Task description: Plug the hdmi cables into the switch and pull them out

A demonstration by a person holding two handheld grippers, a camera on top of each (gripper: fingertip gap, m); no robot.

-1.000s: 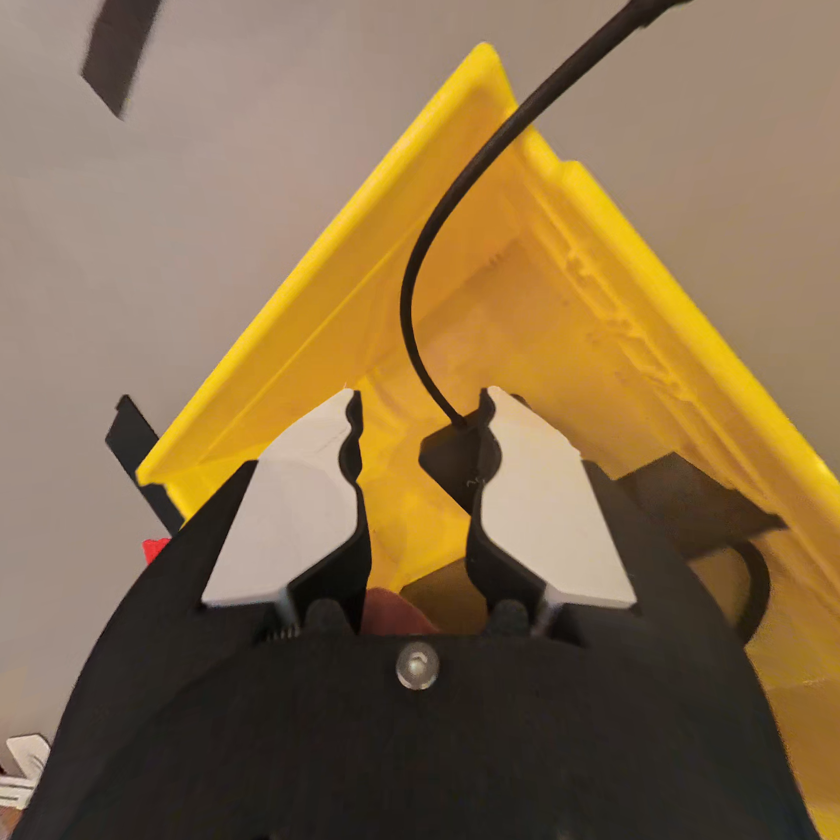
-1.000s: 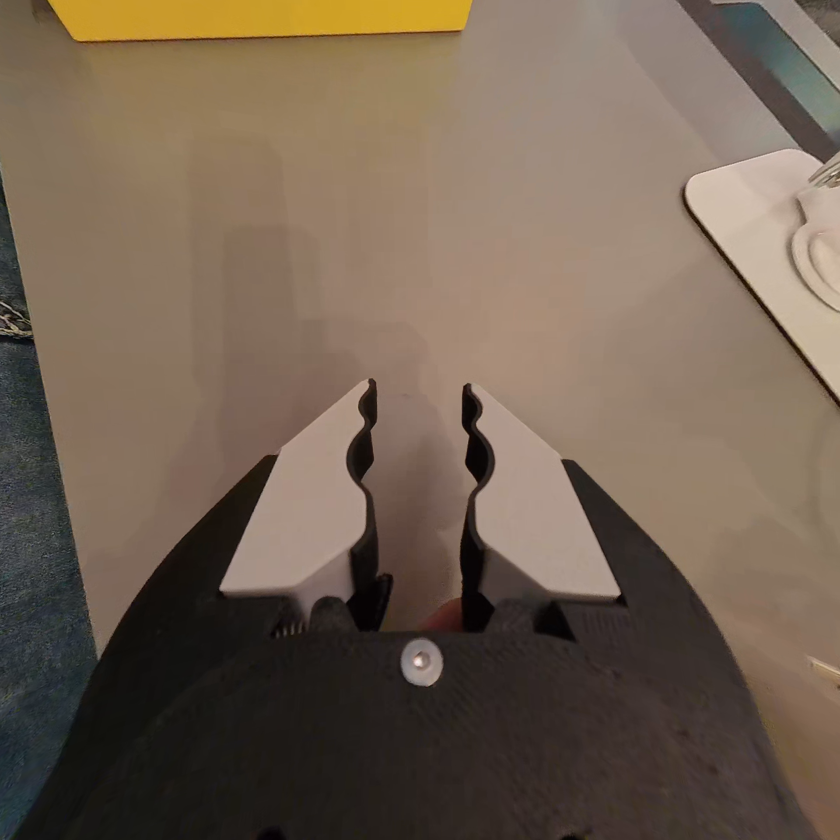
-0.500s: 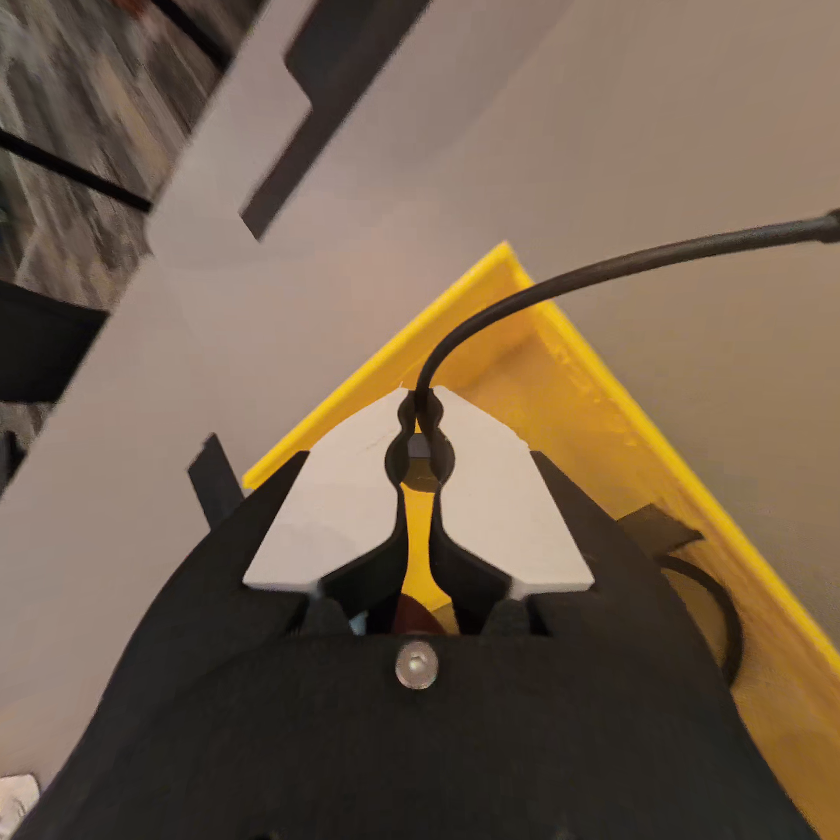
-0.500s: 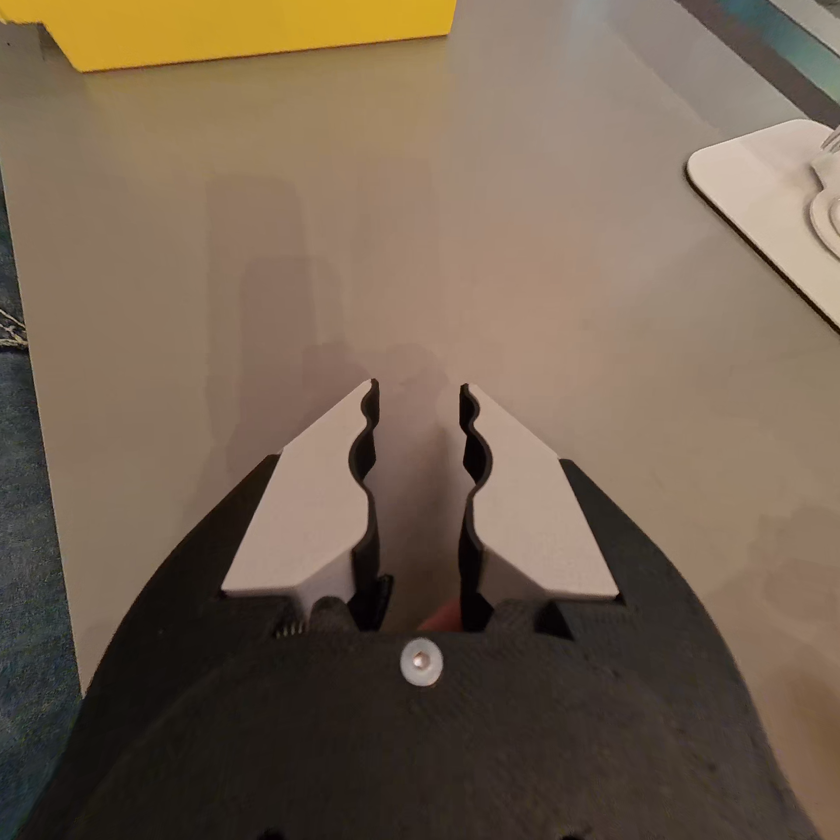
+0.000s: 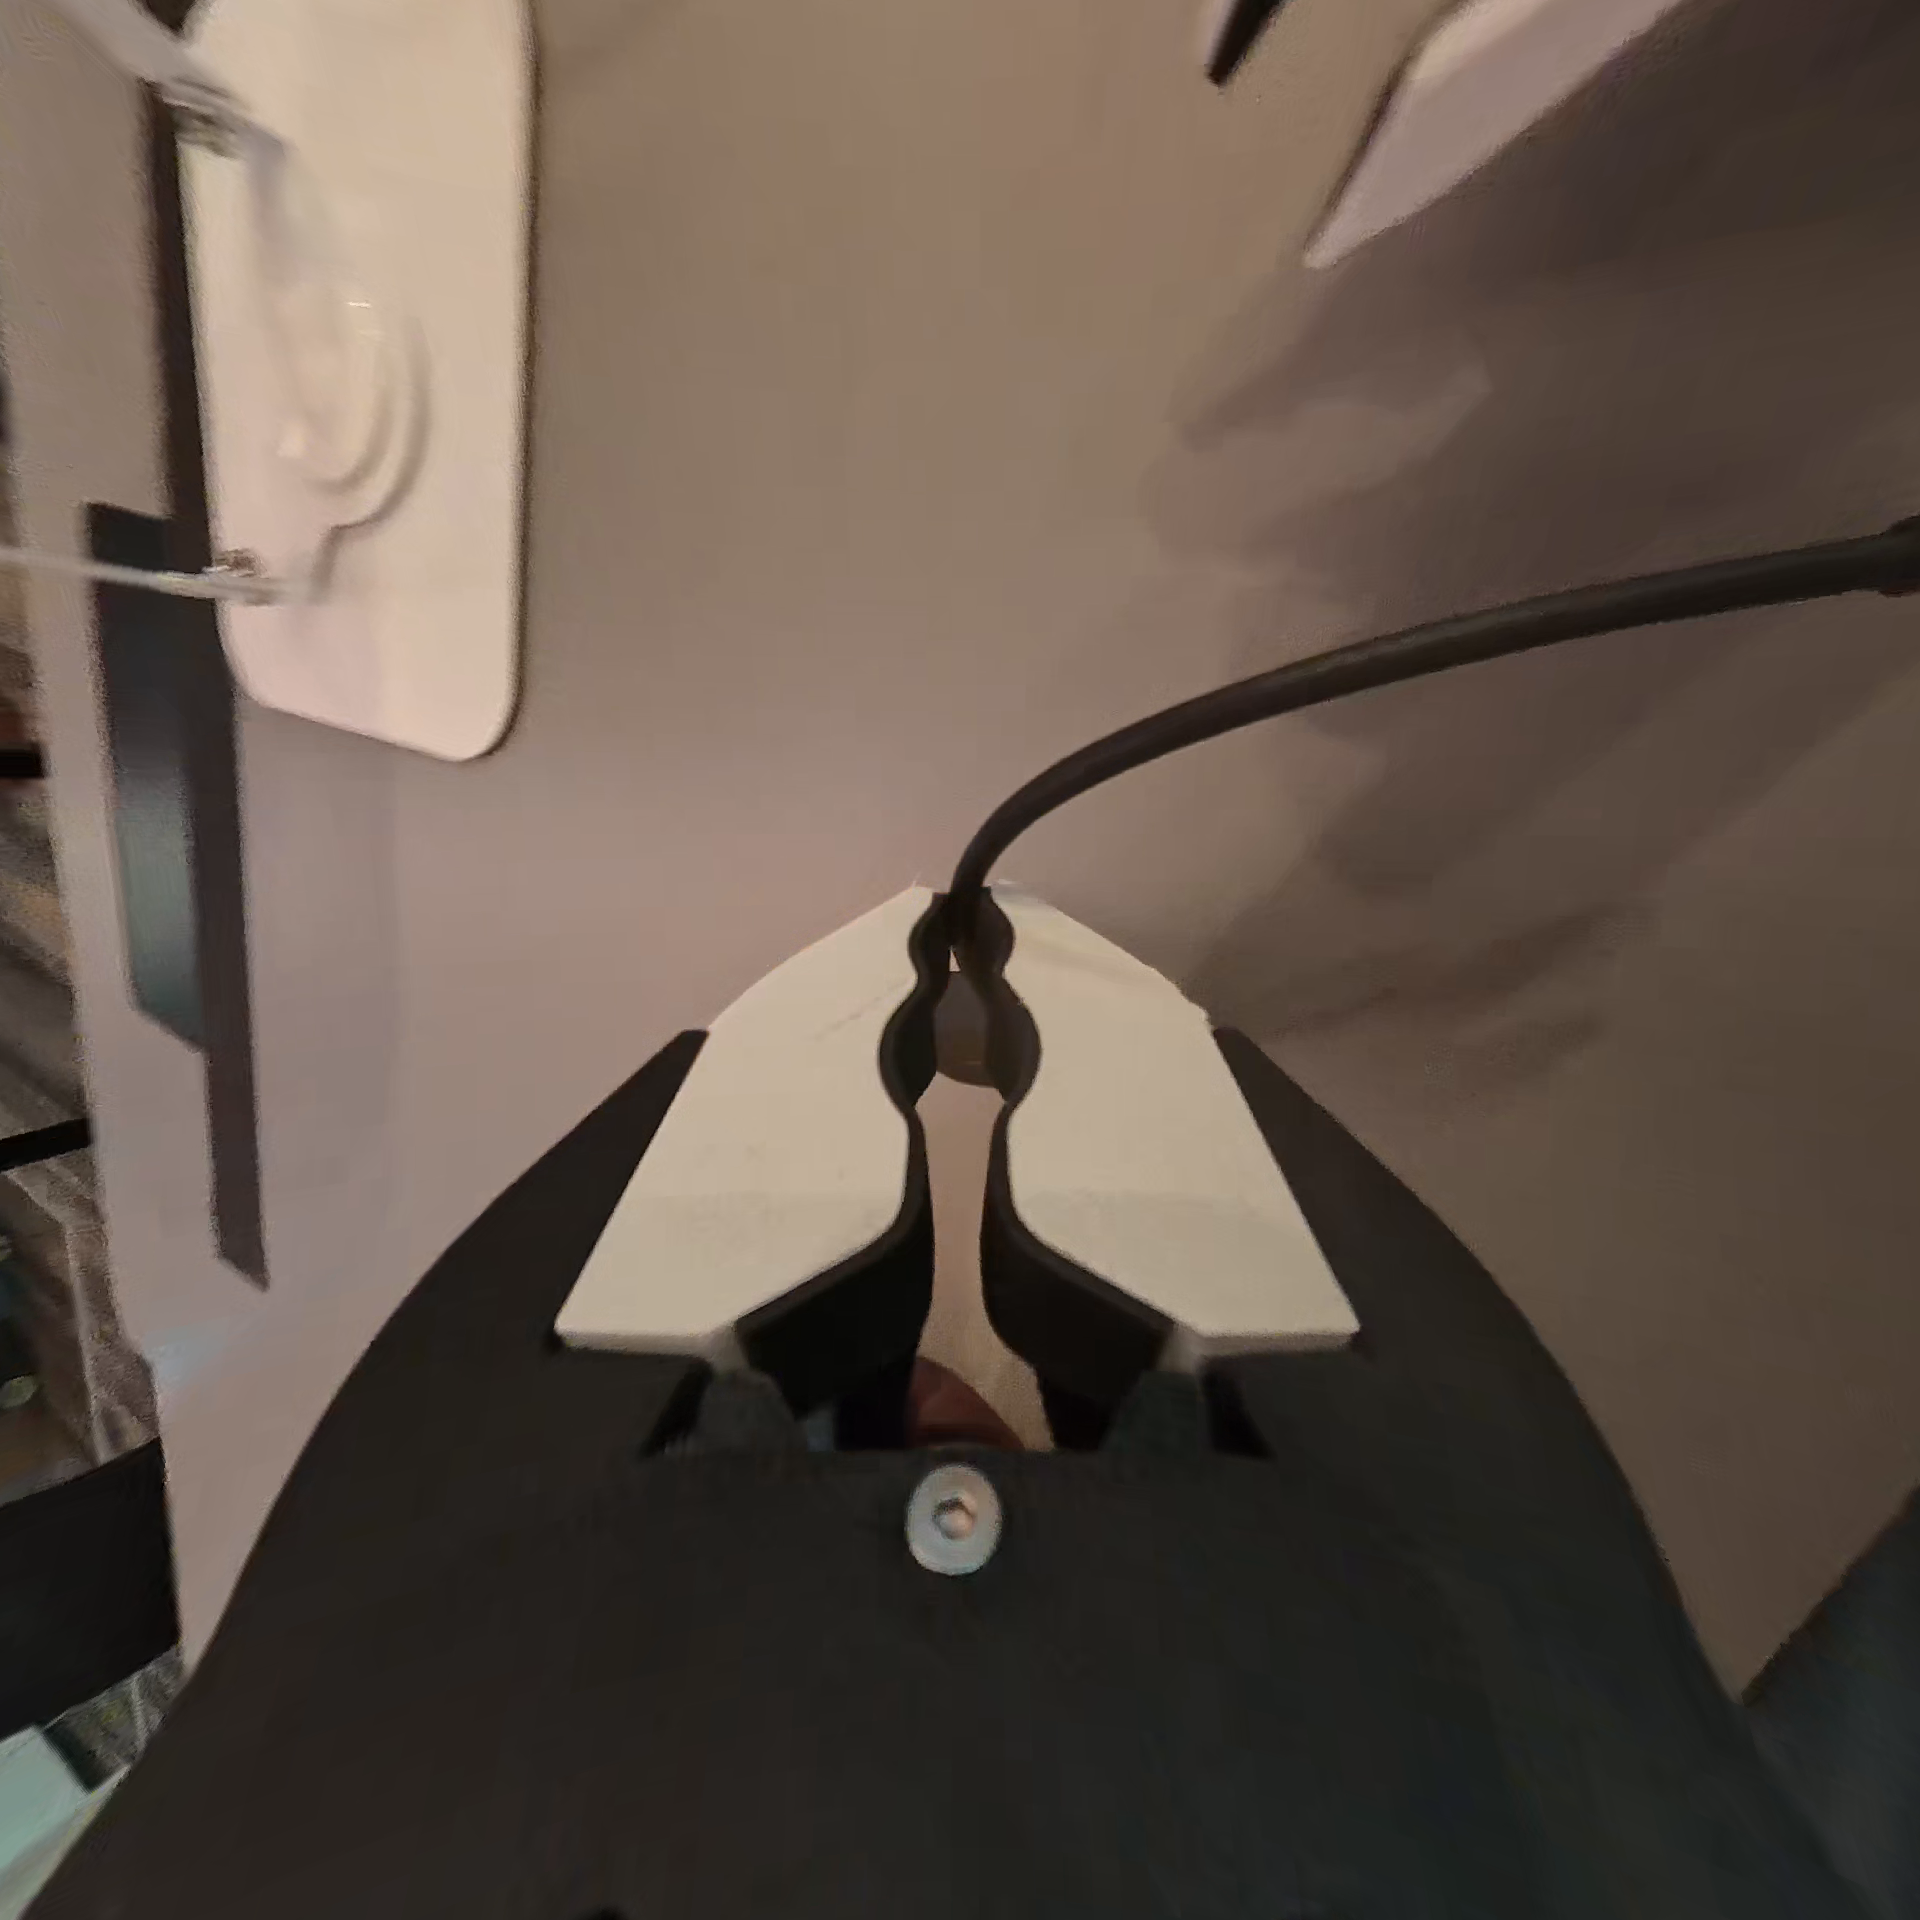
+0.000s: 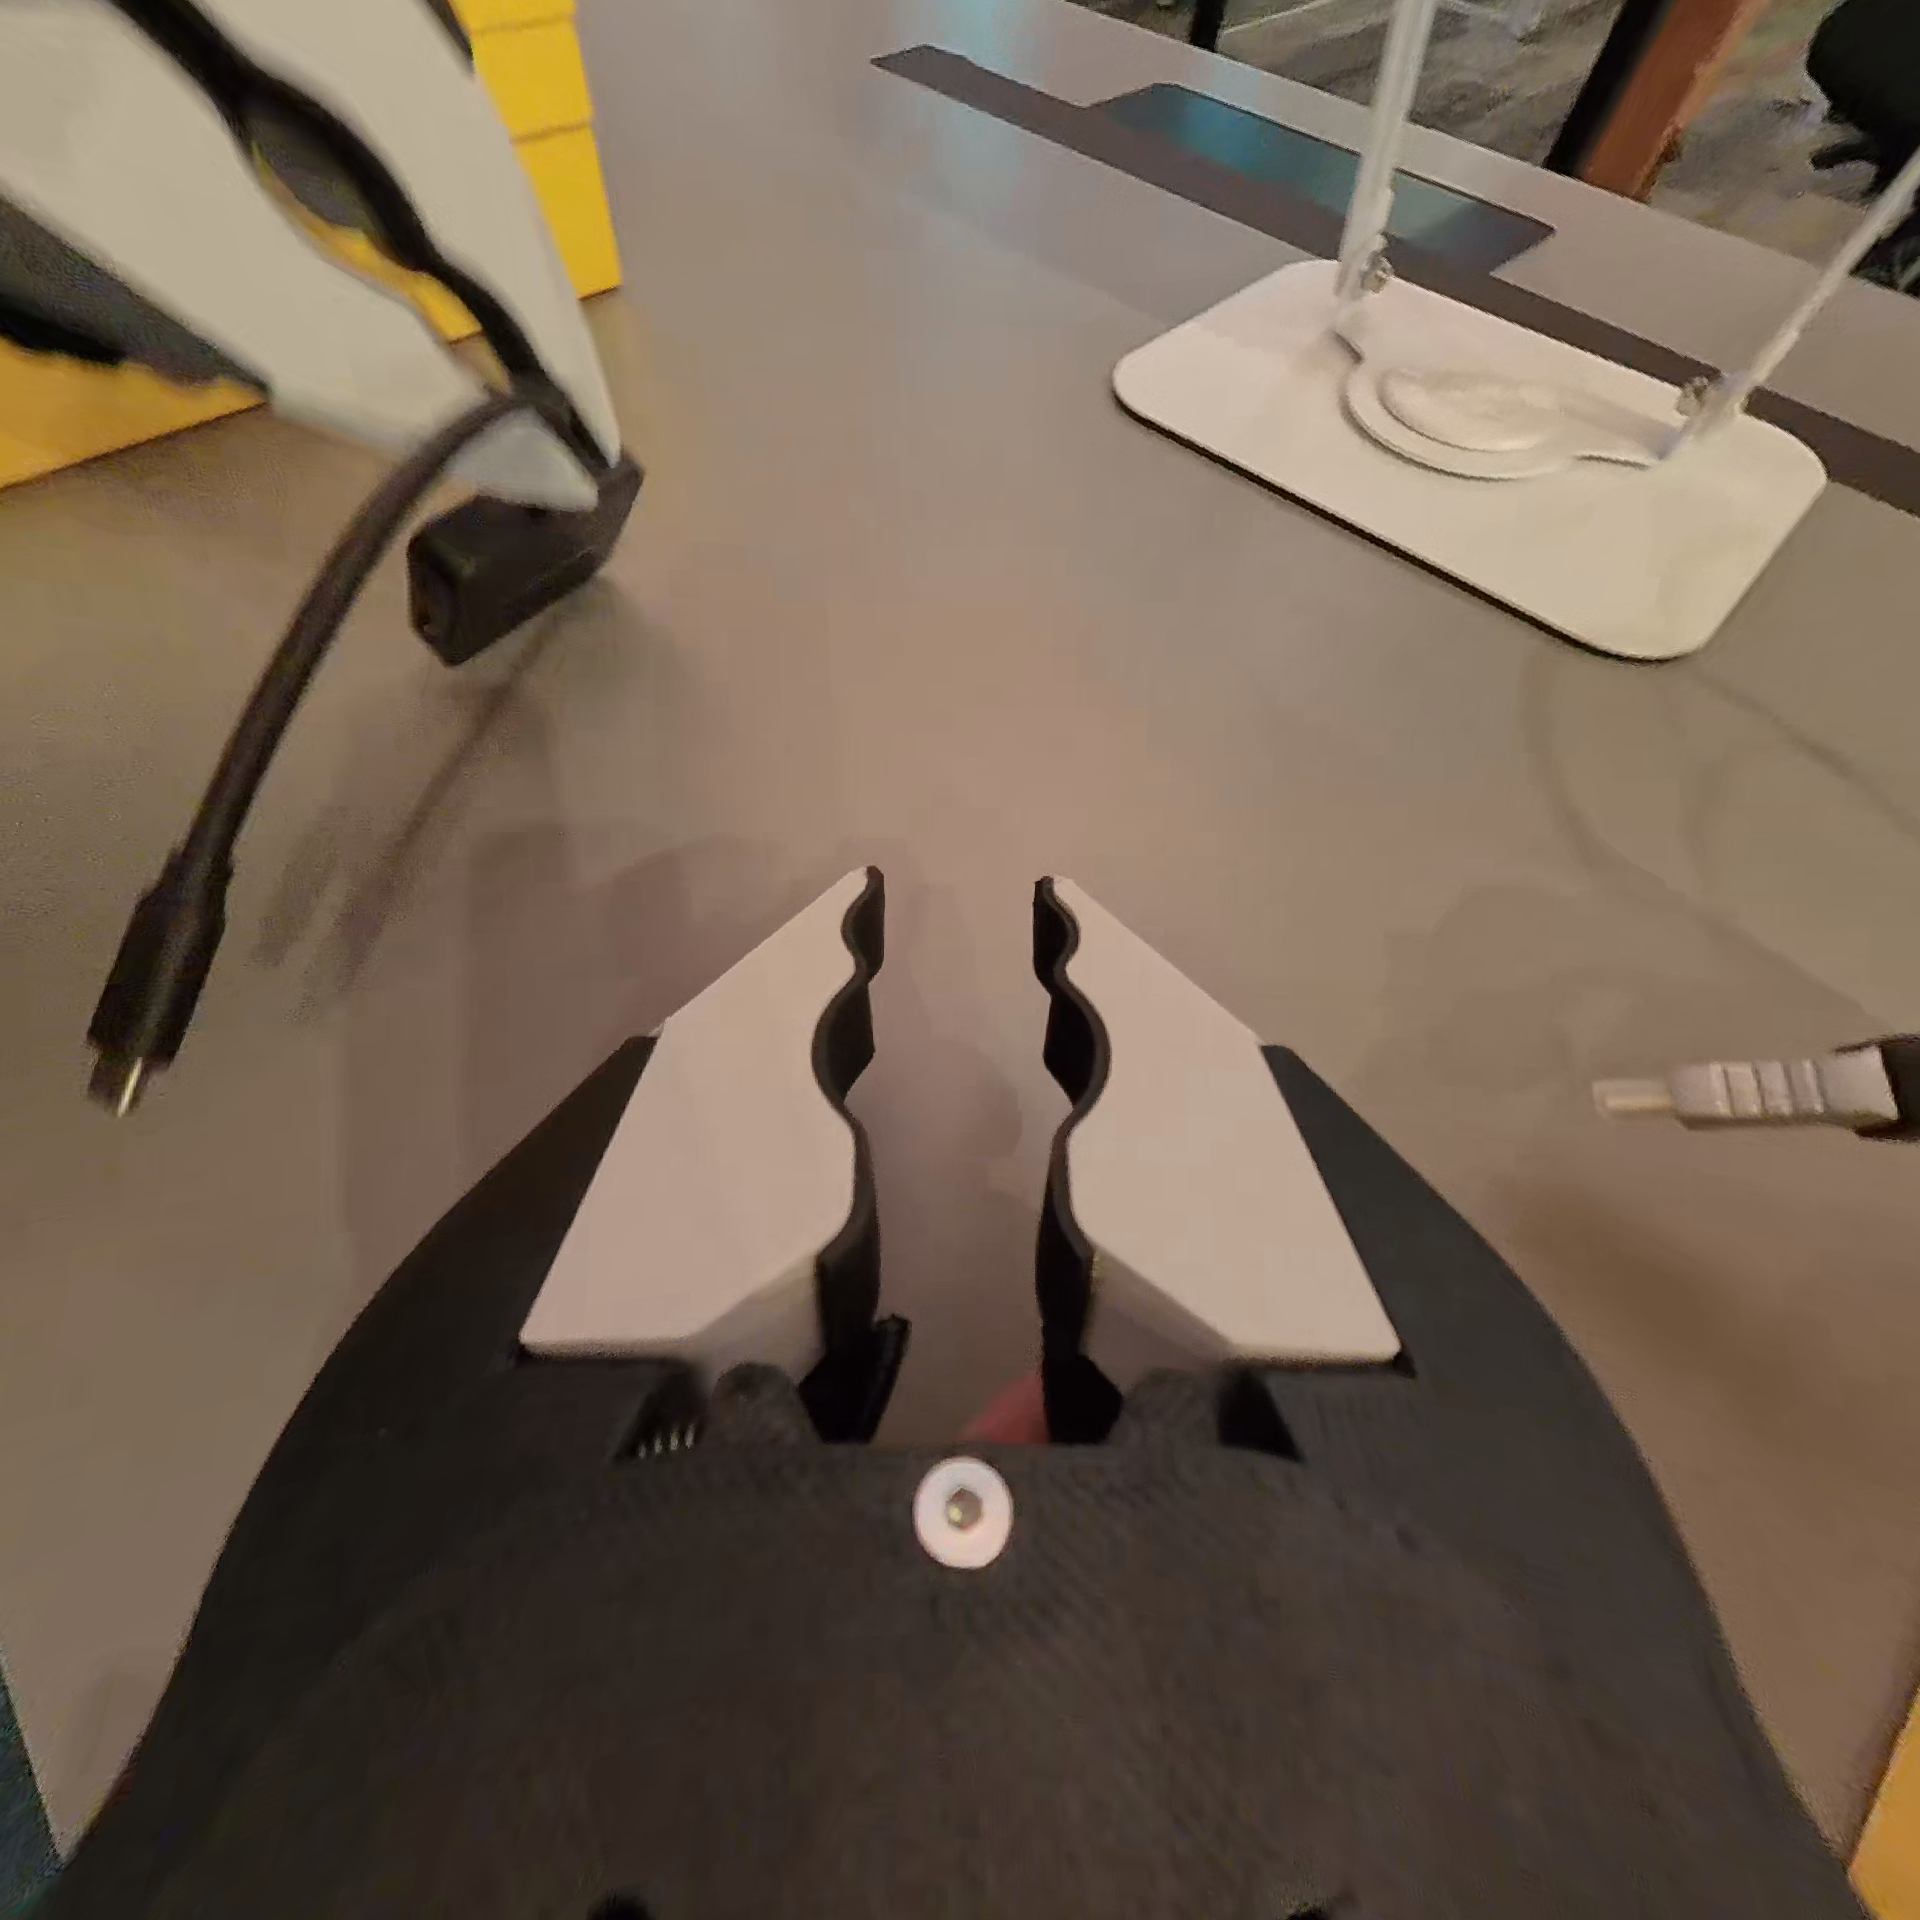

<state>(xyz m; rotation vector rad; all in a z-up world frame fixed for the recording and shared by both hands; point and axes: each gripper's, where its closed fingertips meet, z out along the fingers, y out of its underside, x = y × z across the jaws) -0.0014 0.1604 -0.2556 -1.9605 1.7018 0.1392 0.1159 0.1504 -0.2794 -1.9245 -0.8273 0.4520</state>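
My left gripper [image 5: 961,904] is shut on a small black switch box; its short black cable [image 5: 1351,665] curves away to the right. In the right wrist view the left gripper [image 6: 587,462] holds the switch box [image 6: 520,566] just above the grey table [image 6: 935,675], at the upper left. The cable [image 6: 260,727] hangs down to a black plug [image 6: 145,1029]. A grey HDMI plug [image 6: 1745,1091] lies on the table at the right edge. My right gripper [image 6: 958,894] is open and empty, low over the table between the two plugs.
A white stand base [image 6: 1558,520] with clear legs sits at the back right; it also shows in the left wrist view [image 5: 416,364]. A yellow bin [image 6: 551,156] stands behind the left gripper. A dark strip [image 6: 1299,135] runs along the table's far side. Left tips to right tips: about 12 cm. My right tips are roughly 12 cm from the grey HDMI plug [image 6: 1745,1091].
My left gripper closed on the switch box inside the yellow bin, lifted it out and carried it over the table towards the right gripper. The right wrist view now shows the stand and the grey plug.
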